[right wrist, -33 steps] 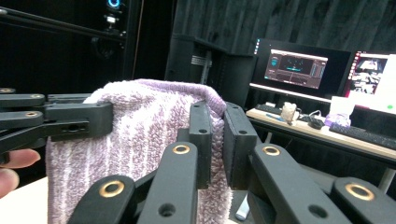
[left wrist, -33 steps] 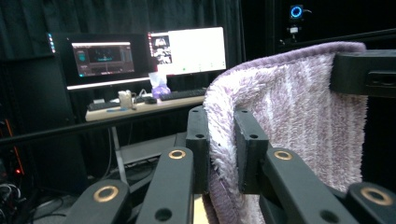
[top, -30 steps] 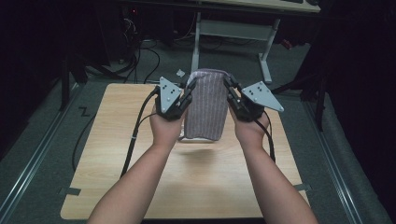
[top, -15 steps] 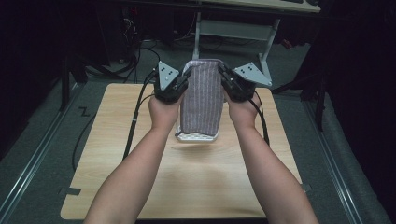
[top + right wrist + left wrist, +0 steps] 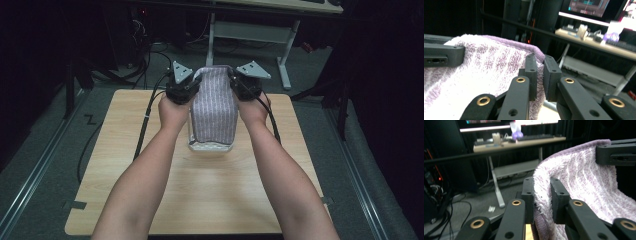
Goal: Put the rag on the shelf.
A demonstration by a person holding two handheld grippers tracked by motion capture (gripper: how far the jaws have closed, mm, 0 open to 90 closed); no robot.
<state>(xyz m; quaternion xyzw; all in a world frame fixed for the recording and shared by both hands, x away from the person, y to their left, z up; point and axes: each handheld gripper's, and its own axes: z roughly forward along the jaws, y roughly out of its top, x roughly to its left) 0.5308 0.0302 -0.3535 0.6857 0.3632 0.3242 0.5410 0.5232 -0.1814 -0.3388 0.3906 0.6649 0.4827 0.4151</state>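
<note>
Presently catalogued, one moment at the wooden desk point(image 5: 150, 200).

Item 1: striped purple-and-white towel point(image 5: 214, 107). Held up above the far half of the desk, hanging lengthwise toward the person. Its top edge is stretched between the two tools; its lower end reaches down to the desk surface, where a pale hem lies in a short fold. Fluffy pile, lavender border along the upper edge, seen close in both gripper views.

Item 2: left tool point(image 5: 186, 89). Grips the towel's upper left corner. In the left gripper view point(image 5: 542, 195) the two black jaws stand close together with the towel's edge pinched between the pads; its jaws have just been easing a little wider, yet the cloth remains clamped between them. Grey three-cornered plate on top, black cable trailing back over the desk's left part.

Item 3: right tool point(image 5: 241, 87). Grips the towel's upper right corner. In the right gripper view point(image 5: 540, 75) the jaws are nearly closed on the purple border, pads pressing the cloth from both sides. Grey plate on top, cable running along the forearm.

Item 4: two bare forearms, entering from the near edge, one to each side of the towel.

Item 5: background. A second desk point(image 5: 519, 143) with keyboard and lit screens stands beyond, on a white frame; grey carpet below.
</note>
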